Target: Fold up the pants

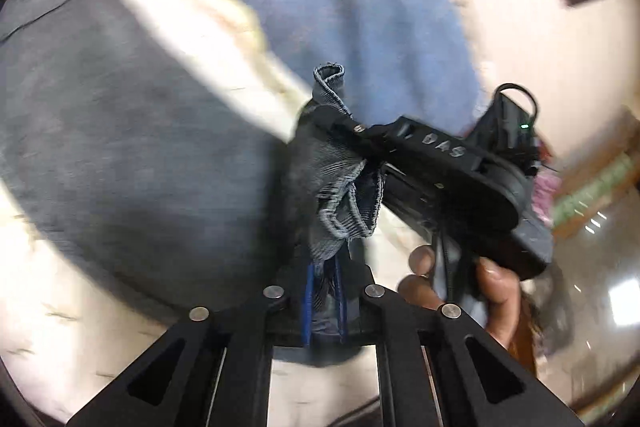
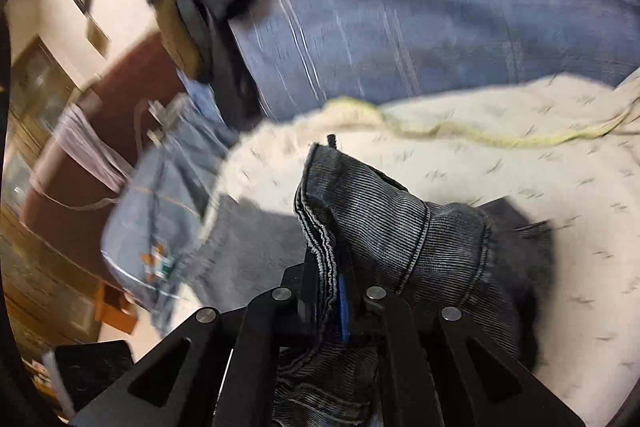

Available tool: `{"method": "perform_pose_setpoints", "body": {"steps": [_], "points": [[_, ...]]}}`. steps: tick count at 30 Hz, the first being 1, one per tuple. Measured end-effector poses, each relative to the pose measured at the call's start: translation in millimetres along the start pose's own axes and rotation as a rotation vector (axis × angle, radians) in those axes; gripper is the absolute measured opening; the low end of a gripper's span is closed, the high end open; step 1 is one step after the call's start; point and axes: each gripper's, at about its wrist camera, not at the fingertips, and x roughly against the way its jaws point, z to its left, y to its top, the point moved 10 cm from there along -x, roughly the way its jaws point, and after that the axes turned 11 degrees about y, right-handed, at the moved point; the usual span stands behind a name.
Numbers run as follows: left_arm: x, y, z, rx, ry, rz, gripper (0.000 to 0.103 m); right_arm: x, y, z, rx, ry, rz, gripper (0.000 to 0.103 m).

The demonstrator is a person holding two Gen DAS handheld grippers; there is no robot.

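Holding the pants [image 1: 120, 147] by their hemmed ends, I have both tongs closed tight on denim: the left gripper [image 1: 322, 303] pinches a bunched cuff between its blue-edged pads, and the right gripper [image 2: 332, 303] does the same on a thick stitched hem. From the left wrist view the right tool sits just beside mine, so the two ends are nearly together. The rest of the grey fabric trails down onto the cream bedspread [image 2: 520, 167], spreading toward its near edge in front of the person's blue shirt [image 2: 440, 7]. I judge this denim heavy and limp, with stiff seams; gripping through the doubled hem should resist slipping, though the hanging weight could drag it loose.
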Motion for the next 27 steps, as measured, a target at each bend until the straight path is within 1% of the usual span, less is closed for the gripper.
{"method": "perform_pose_setpoints", "body": {"steps": [1,2,3,4,5,6,8,9,10,12,14,16,18,19,20,21,22,23,24,25,27], "points": [[-6,1,16,0.034,0.051,0.024,0.019,-11,-5,-4,-0.026,0.016,0.030,0.023],[-13,1,34,0.086,0.098,0.052,0.036,-22,-12,-9,-0.066,0.038,0.070,0.024],[-18,1,50,0.143,0.122,0.072,0.045,-22,-14,-11,-0.085,0.043,0.069,0.024],[-20,1,62,0.188,0.126,0.083,0.045,-15,-15,-12,-0.086,0.045,0.056,0.026],[-20,1,70,0.224,0.116,0.089,0.045,-4,-15,-10,-0.073,0.039,0.031,0.036],[-19,3,72,0.236,0.103,0.087,0.045,17,-15,-8,-0.057,0.024,-0.020,0.056],[-14,7,70,0.220,0.099,0.063,0.045,47,-15,-9,-0.063,0.006,-0.106,0.079],[-13,8,68,0.202,0.102,0.049,0.047,67,-19,-14,-0.074,-0.004,-0.145,0.078],[-11,8,67,0.188,0.108,0.036,0.048,80,-23,-21,-0.088,-0.017,-0.160,0.078],[-10,1,62,0.173,0.118,0.029,0.053,105,-37,-47,-0.130,-0.078,-0.178,0.078],[-16,-4,58,0.159,0.132,0.043,0.054,120,-54,-76,-0.182,-0.133,-0.180,0.078],[-16,-5,53,0.149,0.135,0.046,0.056,125,-71,-98,-0.228,-0.131,-0.163,0.078],[-20,-2,46,0.125,0.149,0.034,0.058,115,-86,-106,-0.275,-0.069,-0.134,0.073],[-25,2,41,0.107,0.161,0.028,0.056,104,-89,-101,-0.276,-0.045,-0.116,0.071],[-28,4,41,0.083,0.184,0.015,0.049,96,-92,-99,-0.276,-0.014,-0.099,0.068],[-31,11,43,0.065,0.231,-0.008,0.022,90,-94,-97,-0.280,0.010,-0.090,0.066],[-30,11,46,0.049,0.275,-0.026,0.014,86,-94,-95,-0.288,0.036,-0.085,0.065],[-29,11,46,0.039,0.278,-0.030,0.014,85,-96,-93,-0.293,0.055,-0.082,0.060],[-25,11,45,0.046,0.264,-0.039,0.013,84,-96,-92,-0.310,0.086,-0.082,0.056],[-22,11,43,0.045,0.263,-0.049,0.013,85,-97,-91,-0.318,0.100,-0.081,0.055],[-22,10,38,0.010,0.283,-0.066,0.013,83,-101,-94,-0.346,0.121,-0.072,0.056]]}}
